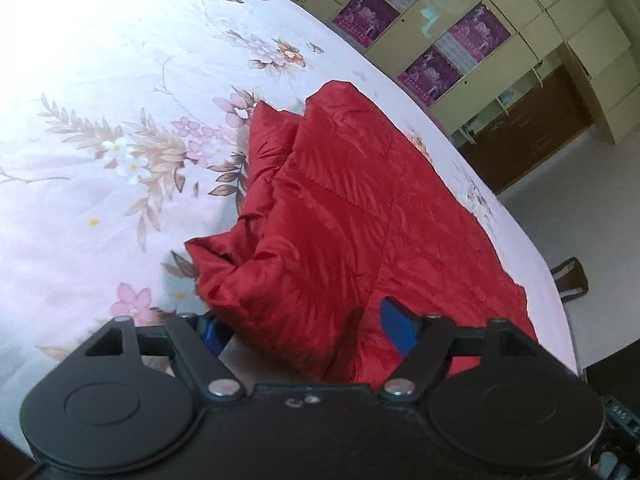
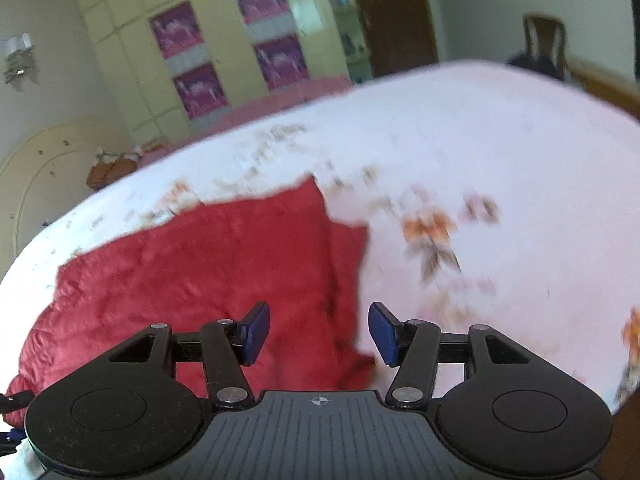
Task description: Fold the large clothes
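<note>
A red quilted garment [image 1: 340, 216] lies partly folded on a floral bedsheet [image 1: 120, 120]. My left gripper [image 1: 304, 332] is open, its blue pads [image 1: 396, 330] wide apart, with a bunched corner of the red fabric lying between them near the left pad. In the right wrist view the same garment [image 2: 200, 264] lies flat on the bedsheet [image 2: 500, 160]. My right gripper [image 2: 318, 334] is open and empty, just above the garment's near right corner. That view is blurred by motion.
A cream wardrobe with purple posters [image 1: 460, 32] stands beyond the bed and shows too in the right wrist view [image 2: 224, 52]. A wooden chair [image 2: 544, 44] stands past the bed's far right. The bed edge [image 1: 540, 264] runs close to the garment.
</note>
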`<state>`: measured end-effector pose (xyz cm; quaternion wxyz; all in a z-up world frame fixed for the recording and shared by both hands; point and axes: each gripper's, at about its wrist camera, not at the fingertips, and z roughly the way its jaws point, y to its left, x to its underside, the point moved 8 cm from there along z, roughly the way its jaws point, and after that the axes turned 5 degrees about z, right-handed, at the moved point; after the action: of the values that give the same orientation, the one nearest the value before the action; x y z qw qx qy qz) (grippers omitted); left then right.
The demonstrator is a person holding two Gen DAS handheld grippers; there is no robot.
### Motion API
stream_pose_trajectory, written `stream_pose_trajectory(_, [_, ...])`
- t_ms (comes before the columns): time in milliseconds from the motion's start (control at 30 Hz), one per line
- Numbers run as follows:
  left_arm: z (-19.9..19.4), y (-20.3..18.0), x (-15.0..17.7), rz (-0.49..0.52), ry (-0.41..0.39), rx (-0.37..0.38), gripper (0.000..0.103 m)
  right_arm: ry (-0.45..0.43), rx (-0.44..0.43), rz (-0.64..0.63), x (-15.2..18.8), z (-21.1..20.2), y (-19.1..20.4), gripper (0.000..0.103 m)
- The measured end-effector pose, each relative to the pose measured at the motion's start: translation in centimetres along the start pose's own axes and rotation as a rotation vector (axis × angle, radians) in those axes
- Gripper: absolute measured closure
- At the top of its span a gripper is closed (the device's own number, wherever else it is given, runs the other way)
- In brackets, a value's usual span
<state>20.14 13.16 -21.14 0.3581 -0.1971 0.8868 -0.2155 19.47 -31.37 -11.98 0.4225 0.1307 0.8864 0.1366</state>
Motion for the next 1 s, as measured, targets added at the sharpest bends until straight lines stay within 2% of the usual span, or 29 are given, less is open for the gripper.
stream_pose_trajectory(100, [0.4, 0.3, -0.1, -0.038, -0.021, 0.013, 0.041, 0.008, -0.068, -0.115, -0.1, 1.0, 4.5, 0.049])
stream_pose_trajectory(200, [0.8, 0.5, -0.2, -0.051, -0.035, 0.019, 0.057, 0.048, -0.140, -0.195, 0.8, 3.2, 9.0, 0.052])
stream_pose_trajectory(233, [0.8, 0.5, -0.3, -0.056, -0.040, 0.021, 0.064, 0.064, -0.160, -0.225, 1.3, 4.0, 10.5, 0.064])
stream_pose_trajectory(267, [0.8, 0.5, -0.3, -0.058, -0.043, 0.023, 0.067, 0.091, -0.178, -0.249, 1.8, 5.1, 11.9, 0.071])
stream_pose_trajectory(300, [0.9, 0.4, -0.2, -0.056, -0.045, 0.022, 0.068, 0.111, -0.189, -0.257, 2.2, 6.0, 12.9, 0.078])
stream_pose_trajectory(467, [0.7, 0.1, -0.3, -0.034, -0.055, 0.016, 0.073, 0.165, -0.206, -0.327, 4.1, 9.8, 17.0, 0.078])
stream_pose_trajectory(700, [0.1, -0.6, -0.7, 0.001, -0.065, -0.003, 0.076, 0.242, -0.140, -0.427, 7.4, 13.3, 17.8, 0.078])
stream_pose_trajectory(1000, [-1.4, -3.6, -1.8, 0.131, -0.110, -0.059, 0.079, 0.271, -0.145, -0.500, 8.4, 14.3, 17.8, 0.079])
